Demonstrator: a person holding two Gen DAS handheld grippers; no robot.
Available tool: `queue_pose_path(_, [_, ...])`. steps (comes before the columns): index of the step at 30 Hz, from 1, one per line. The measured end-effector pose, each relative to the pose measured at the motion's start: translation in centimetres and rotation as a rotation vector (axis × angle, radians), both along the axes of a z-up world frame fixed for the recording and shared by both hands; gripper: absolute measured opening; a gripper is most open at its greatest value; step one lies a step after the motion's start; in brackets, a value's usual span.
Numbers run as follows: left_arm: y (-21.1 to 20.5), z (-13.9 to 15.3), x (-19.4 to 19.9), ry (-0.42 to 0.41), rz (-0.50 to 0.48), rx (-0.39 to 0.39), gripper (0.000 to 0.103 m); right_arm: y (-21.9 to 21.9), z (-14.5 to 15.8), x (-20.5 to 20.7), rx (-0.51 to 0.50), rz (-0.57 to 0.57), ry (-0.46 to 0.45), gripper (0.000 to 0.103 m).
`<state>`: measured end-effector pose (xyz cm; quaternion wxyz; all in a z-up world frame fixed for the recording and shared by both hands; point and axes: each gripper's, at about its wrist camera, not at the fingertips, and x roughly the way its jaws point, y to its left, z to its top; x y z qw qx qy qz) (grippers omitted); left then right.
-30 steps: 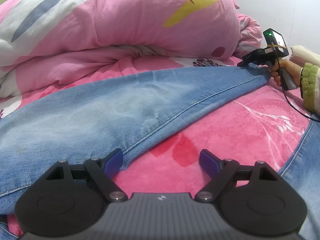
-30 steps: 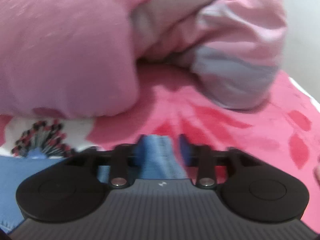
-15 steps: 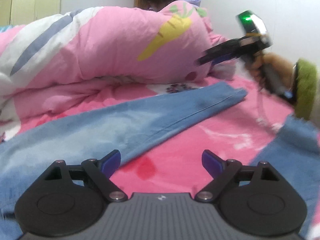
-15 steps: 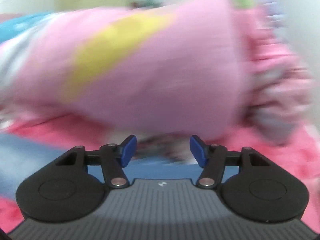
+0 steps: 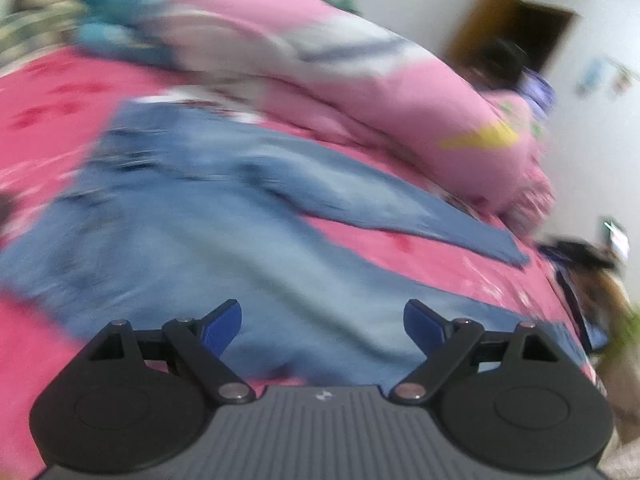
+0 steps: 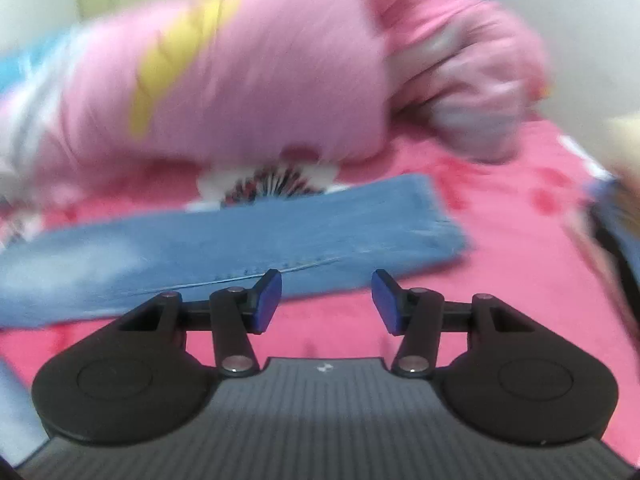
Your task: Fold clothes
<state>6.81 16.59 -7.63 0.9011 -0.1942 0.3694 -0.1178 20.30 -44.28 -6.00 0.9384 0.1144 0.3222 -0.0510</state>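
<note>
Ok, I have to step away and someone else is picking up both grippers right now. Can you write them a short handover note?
Left gripper: open, holding nothing, hovering over the upper part of the jeans.
Right gripper: open, holding nothing, just short of one leg's hem.
Jeans lie spread flat on the pink bedsheet with the legs splayed apart, in front of the heaped pink duvet.
Done: jeans laid out; no fold visible yet.
Left: bring one leg over the other, then fold lengthwise. Both views are blurred, so check the fabric edges before gripping.
</note>
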Motion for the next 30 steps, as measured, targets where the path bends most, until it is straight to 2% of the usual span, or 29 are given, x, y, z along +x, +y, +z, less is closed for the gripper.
queue_pose_path(2, [2.7,0.3,-2.2,0.028,0.082,-0.024,0.089,1.0,2.0,-5.4,0.088,0.013,-0.063,0.051])
queue_pose_path(5, [4.6,-0.5,-4.3,0.062,0.167,-0.088,0.089,3.3,2.4,-11.9,0.308,0.100,-0.116,0.052])
queue_pose_path(6, [5.0,-1.0,-4.4,0.070,0.190,-0.109,0.088,4.4,2.0,-13.2,0.377,0.143,-0.110,0.053])
queue_pose_path(8, [5.6,-2.1,-4.2,0.089,0.233,-0.143,0.086,7.8,-0.1,-15.0,0.525,0.238,-0.064,0.053])
queue_pose_path(11, [6.5,-3.8,-3.7,0.111,0.292,-0.204,0.078,13.1,-4.9,-15.7,0.715,0.349,0.061,0.053])
queue_pose_path(14, [6.7,-4.8,-2.5,0.112,0.327,-0.282,0.075,17.7,-9.0,-15.6,0.866,0.378,0.193,0.053])
queue_pose_path(17, [6.9,-5.5,-1.7,0.113,0.371,-0.322,0.068,20.4,-10.7,-15.2,0.938,0.359,0.236,0.053])
queue_pose_path(19, [6.9,-5.8,-1.4,0.118,0.389,-0.321,0.067,21.3,-11.3,-14.4,0.984,0.339,0.253,0.053])
queue_pose_path(22, [7.0,-6.3,-1.0,0.129,0.408,-0.311,0.060,22.0,-12.0,-13.7,1.001,0.278,0.285,0.052])
queue_pose_path(24, [7.1,-6.6,-0.7,0.136,0.421,-0.305,0.052,22.3,-12.6,-13.4,1.008,0.230,0.296,0.051])
queue_pose_path(26, [7.1,-6.9,-0.5,0.142,0.435,-0.299,0.035,22.5,-13.2,-13.1,1.014,0.184,0.300,0.049])
queue_pose_path(27, [7.2,-7.0,-0.4,0.146,0.441,-0.295,0.030,22.6,-13.5,-13.0,1.017,0.161,0.302,0.041])
queue_pose_path(28, [7.2,-7.2,-0.2,0.149,0.448,-0.292,0.021,22.7,-13.8,-12.8,1.018,0.141,0.303,0.031])
queue_pose_path(29, [7.4,-7.3,-0.3,0.151,0.454,-0.296,0.011,22.7,-13.8,-13.0,1.006,0.139,0.300,0.026])
queue_pose_path(30, [7.8,-7.5,-0.5,0.151,0.457,-0.310,0.009,22.7,-13.9,-13.1,0.993,0.138,0.297,0.015])
